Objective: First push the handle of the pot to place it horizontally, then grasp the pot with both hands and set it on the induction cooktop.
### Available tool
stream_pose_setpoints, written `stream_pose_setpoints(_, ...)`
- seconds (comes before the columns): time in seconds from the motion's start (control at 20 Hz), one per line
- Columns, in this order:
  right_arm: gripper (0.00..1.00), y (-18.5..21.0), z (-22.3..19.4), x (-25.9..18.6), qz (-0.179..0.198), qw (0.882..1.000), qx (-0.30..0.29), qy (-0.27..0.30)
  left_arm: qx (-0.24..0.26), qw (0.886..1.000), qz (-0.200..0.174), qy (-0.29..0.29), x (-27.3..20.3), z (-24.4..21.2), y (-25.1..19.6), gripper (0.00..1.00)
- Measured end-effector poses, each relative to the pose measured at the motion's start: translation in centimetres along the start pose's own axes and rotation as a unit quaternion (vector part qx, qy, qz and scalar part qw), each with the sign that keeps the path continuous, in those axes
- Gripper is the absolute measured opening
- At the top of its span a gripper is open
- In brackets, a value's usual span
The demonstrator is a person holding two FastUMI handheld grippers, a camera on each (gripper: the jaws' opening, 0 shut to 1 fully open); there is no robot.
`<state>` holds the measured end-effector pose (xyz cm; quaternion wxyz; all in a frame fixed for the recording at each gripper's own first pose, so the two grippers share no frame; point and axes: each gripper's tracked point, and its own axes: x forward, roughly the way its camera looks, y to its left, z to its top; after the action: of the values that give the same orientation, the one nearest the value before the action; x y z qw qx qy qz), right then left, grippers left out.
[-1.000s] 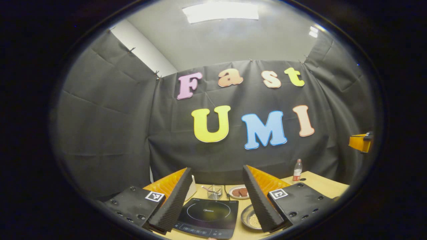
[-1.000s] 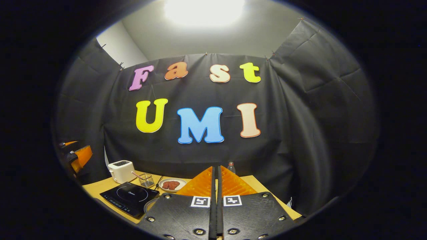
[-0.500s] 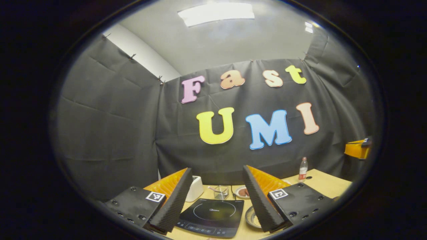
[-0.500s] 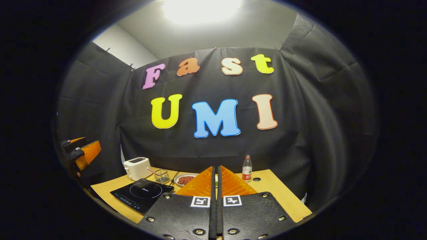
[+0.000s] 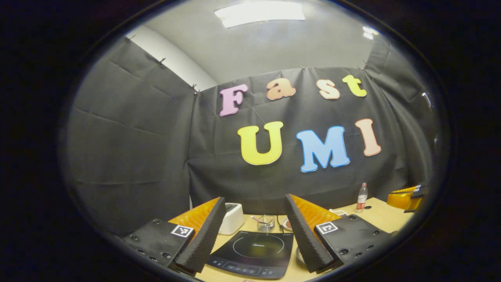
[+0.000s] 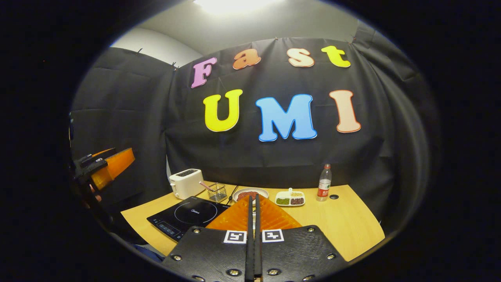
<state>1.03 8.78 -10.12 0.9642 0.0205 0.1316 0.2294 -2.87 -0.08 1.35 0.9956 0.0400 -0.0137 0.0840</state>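
left gripper view: left claw (image 5: 254,235) held above the wooden surface (image 5: 381,215), its two fingers spread wide with nothing between them. between the fingers sits the black induction cooktop (image 5: 254,254), flat on the surface, near edge towards the camera. just right of the cooktop, a sliver of the pot (image 5: 299,256) peeks out behind the right finger; its handle is hidden, so its direction cannot be told. behind the cooktop: white toaster (image 5: 231,217) at left, small wire basket (image 5: 266,222), edge of a plate (image 5: 287,223). plastic bottle (image 5: 362,197) stands upright near the far right corner. the other claw shows at far right edge (image 5: 405,197).

right gripper view: right claw (image 6: 253,219) closed, fingers pressed together with nothing held, high over the near side of the surface (image 6: 344,227). cooktop (image 6: 188,217) at left front, toaster (image 6: 186,183) behind it, wire basket (image 6: 216,192) beside that. plate of reddish food (image 6: 246,194), a divided dish (image 6: 289,198) and the bottle (image 6: 323,183) run along the back. left claw (image 6: 109,166) hangs in the air at far left.
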Motion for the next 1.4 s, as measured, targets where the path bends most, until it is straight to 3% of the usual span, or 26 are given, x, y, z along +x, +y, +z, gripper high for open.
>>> stream_pose_setpoints(0.35, 0.00, 5.2, -4.6, 2.5, 0.064, 0.996, -0.006, 0.068, 0.003, 1.000, 0.029, 0.005, 0.2, -0.8, 4.1, 1.00)
stream_pose_setpoints(0.4, 0.00, 5.8, -5.3, 2.7, 0.073, 0.994, -0.009, 0.078, 0.004, 0.999, 0.033, 0.007, 0.2, -1.0, 4.6, 0.91)
stream_pose_setpoints(0.5, 0.00, 7.1, -6.8, 3.3, 0.092, 0.991, -0.009, 0.100, 0.004, 0.999, 0.043, 0.012, 0.2, -1.3, 5.6, 0.91)
stream_pose_setpoints(0.55, 0.00, 7.7, -7.7, 3.5, 0.101, 0.988, -0.008, 0.113, 0.002, 0.999, 0.047, 0.014, 0.4, -1.6, 6.0, 0.91)
stream_pose_setpoints(0.65, 0.00, 8.8, -9.3, 3.8, 0.117, 0.983, -0.010, 0.138, -0.001, 0.998, 0.055, 0.016, 0.3, -1.8, 6.6, 1.00)
stream_pose_setpoints(1.4, 0.00, 13.0, -19.8, 3.9, 0.184, 0.943, -0.031, 0.274, -0.001, 0.995, 0.087, 0.039, 1.0, -4.8, 9.4, 0.98)
